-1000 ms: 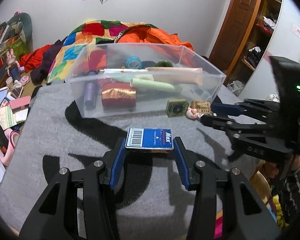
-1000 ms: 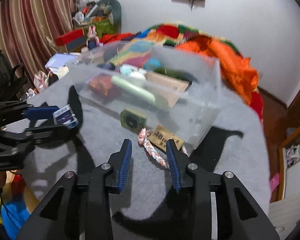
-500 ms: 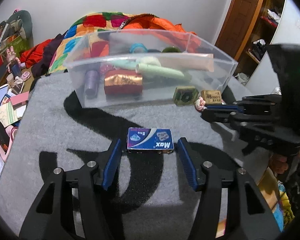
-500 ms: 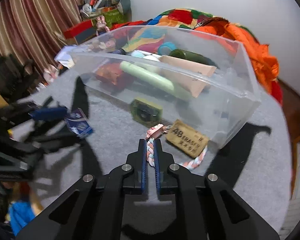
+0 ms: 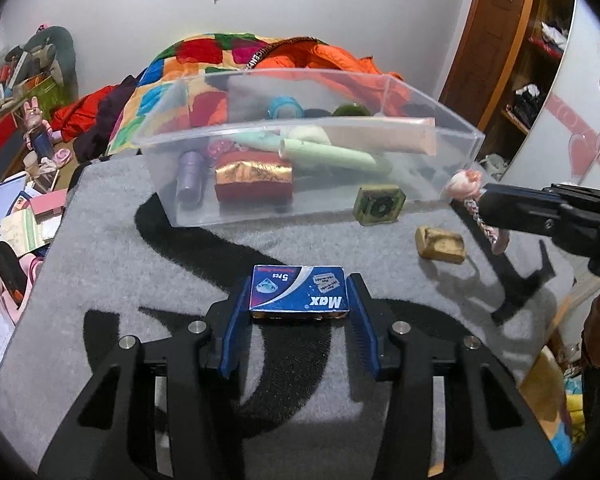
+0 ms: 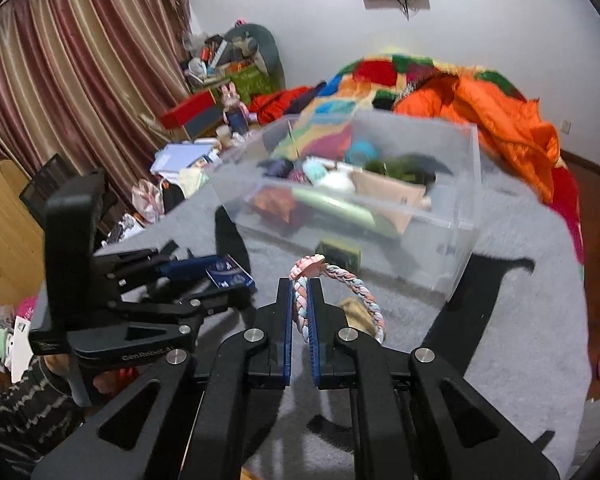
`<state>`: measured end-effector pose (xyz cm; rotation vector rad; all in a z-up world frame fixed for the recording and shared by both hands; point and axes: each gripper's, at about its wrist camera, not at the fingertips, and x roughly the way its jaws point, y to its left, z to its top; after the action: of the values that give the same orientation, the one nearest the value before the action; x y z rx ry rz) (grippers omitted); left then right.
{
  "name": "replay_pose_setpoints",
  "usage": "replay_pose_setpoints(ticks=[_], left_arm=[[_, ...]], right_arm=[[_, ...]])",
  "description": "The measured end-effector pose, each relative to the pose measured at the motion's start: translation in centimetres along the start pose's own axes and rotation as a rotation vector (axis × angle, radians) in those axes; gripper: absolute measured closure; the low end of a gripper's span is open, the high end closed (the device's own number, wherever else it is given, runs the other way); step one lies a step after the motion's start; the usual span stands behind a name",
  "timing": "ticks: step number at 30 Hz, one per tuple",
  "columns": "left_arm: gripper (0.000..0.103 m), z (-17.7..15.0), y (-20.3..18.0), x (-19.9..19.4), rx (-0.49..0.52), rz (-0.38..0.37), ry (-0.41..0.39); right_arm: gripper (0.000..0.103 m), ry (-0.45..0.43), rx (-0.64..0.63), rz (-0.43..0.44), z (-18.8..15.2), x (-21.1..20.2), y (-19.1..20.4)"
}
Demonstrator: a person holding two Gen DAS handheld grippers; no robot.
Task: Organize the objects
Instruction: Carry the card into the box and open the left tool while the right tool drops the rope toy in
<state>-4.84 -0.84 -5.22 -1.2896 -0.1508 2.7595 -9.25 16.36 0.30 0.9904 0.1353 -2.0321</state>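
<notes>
Blue pads of the left gripper (image 5: 299, 312) bracket a small blue box (image 5: 299, 293), jaws clamped on its two ends, above the grey mat (image 5: 112, 264). Right gripper (image 6: 301, 308) has its jaws pressed together on a pink braided cord (image 6: 302, 304), lifted off the mat. Beyond both sits the clear bin (image 5: 260, 204), with a green square (image 5: 379, 205) touching its near wall and a tan block (image 5: 440, 243) near it.

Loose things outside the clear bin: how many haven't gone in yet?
4. The blue box sits between the left gripper fingers, the braided rope is clamped in the right gripper, and the green block and gold tag lie on the grey mat.
</notes>
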Motion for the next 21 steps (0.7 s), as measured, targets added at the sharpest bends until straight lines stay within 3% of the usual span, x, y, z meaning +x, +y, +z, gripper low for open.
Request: replay_pose_setpoints(ticks=[13, 21], left_arm=[[0.056, 3.8, 0.8, -4.7, -0.029, -0.011, -0.135], [0.056, 7.1, 1.1, -5.0, -0.015, 0.016, -0.183]], right_arm=[[0.097, -0.155, 0.021, -0.020, 3.7, -3.4, -0.3], [0.097, -0.204, 0.040, -0.070, 6.7, -3.1, -1.5]])
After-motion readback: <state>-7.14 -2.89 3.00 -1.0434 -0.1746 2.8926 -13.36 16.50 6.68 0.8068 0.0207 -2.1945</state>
